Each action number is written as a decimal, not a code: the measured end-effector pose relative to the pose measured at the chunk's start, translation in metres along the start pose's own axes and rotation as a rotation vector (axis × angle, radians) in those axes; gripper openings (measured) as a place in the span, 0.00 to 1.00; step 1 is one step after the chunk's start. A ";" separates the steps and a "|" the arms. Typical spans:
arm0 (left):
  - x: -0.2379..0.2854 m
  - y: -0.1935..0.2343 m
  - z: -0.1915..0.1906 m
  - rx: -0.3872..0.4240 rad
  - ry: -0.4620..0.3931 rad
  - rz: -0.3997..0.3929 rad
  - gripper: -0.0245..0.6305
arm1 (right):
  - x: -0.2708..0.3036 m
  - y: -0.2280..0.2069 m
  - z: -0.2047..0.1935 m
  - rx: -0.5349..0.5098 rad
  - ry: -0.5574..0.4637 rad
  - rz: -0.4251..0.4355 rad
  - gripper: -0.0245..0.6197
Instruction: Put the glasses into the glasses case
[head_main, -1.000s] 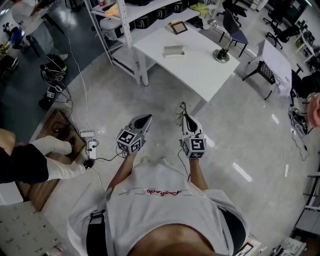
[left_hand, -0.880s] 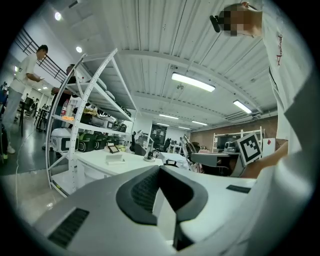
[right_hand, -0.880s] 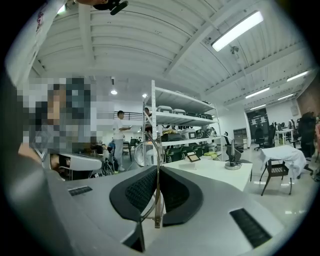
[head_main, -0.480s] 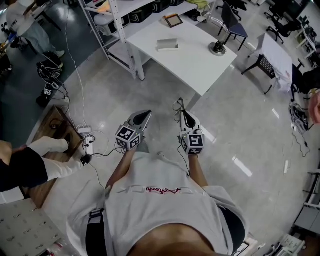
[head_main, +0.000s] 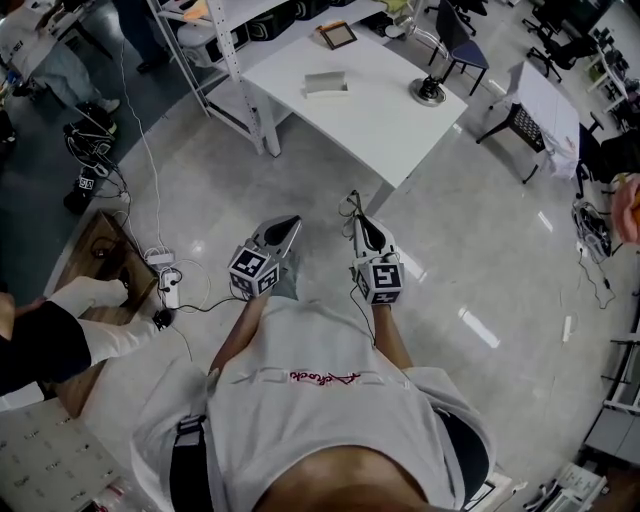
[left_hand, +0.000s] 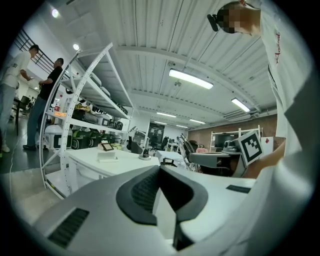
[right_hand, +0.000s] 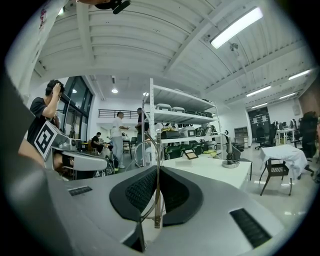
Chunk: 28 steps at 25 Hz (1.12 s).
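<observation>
The white table (head_main: 380, 120) stands ahead of the person, across a stretch of bare floor (head_main: 470, 230), with nothing lying between it and the two tongs. On the table are a pale flat box that looks like the glasses case (head_main: 325, 82), a small picture frame (head_main: 337, 35) at the far end, and a dark stand with a round base (head_main: 430, 92) near the right edge. A white shelf rack (head_main: 235, 60) stands against the table's left side, loaded with dark gear. A chair (head_main: 462, 45) is drawn up at the far right corner. Left of the table, well apart from it, cables and a power strip (head_main: 165, 285) lie on the floor beside a seated person's leg (head_main: 95, 295).

The right tongs (head_main: 362, 228) are clamped on the glasses (head_main: 354, 205). The thin wire frame stands upright between the pads and one lens ring rises above the tips (right_hand: 145, 155). The glasses are held in the air, well short of the table and the case. The left tongs (head_main: 285, 232) are closed together with nothing in them (left_hand: 160, 170).

The floor is glossy grey and reflects the ceiling strip lights. The room is a large open workshop.
</observation>
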<state>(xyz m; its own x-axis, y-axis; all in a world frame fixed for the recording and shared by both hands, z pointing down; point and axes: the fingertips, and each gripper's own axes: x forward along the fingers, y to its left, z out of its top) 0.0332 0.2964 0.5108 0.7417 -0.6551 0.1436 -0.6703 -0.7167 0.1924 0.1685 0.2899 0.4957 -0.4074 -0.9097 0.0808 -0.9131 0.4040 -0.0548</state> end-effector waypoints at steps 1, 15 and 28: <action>0.001 0.003 -0.001 -0.001 0.000 0.000 0.04 | 0.003 0.000 -0.001 0.000 0.001 0.000 0.06; 0.058 0.064 0.001 -0.008 -0.009 -0.045 0.04 | 0.075 -0.026 -0.011 -0.025 0.004 -0.022 0.06; 0.127 0.191 0.054 -0.017 -0.011 -0.037 0.04 | 0.220 -0.056 0.020 -0.043 0.034 -0.025 0.06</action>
<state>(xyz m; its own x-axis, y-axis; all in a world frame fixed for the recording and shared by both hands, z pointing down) -0.0012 0.0634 0.5129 0.7659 -0.6306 0.1255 -0.6416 -0.7367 0.2135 0.1302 0.0657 0.4969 -0.3845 -0.9159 0.1153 -0.9224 0.3861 -0.0092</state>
